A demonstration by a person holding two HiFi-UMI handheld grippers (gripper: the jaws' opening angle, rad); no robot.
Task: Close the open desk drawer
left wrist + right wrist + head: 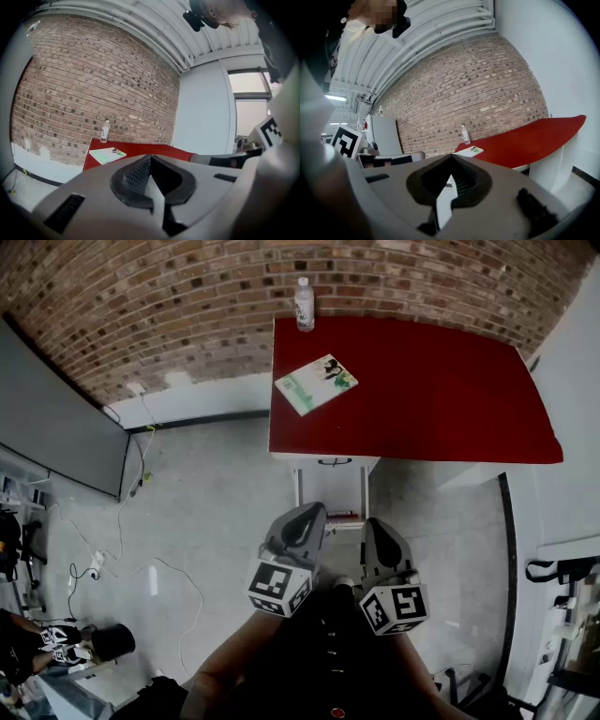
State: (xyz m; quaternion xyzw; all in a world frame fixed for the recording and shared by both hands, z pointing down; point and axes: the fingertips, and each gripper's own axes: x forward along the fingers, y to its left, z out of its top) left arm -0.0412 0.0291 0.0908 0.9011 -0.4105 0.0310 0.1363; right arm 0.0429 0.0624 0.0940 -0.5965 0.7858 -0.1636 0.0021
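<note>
A red-topped desk (441, 390) stands against the brick wall. Under its near edge sits a white drawer unit (332, 488), its top drawer front (335, 463) carrying a dark handle. How far any drawer stands out I cannot tell from above. Both grippers hang close to my body, short of the unit and apart from it. My left gripper (309, 512) (150, 158) is shut with nothing in it. My right gripper (375, 524) (451, 158) is also shut and empty. Both gripper views look over the desk top from a distance.
A clear water bottle (305, 304) stands at the desk's far left corner, with a green-and-white booklet (317, 383) nearer. A grey panel (56, 418) leans at the left, cables (131, 521) trail over the floor, and a white wall (572, 427) flanks the desk's right.
</note>
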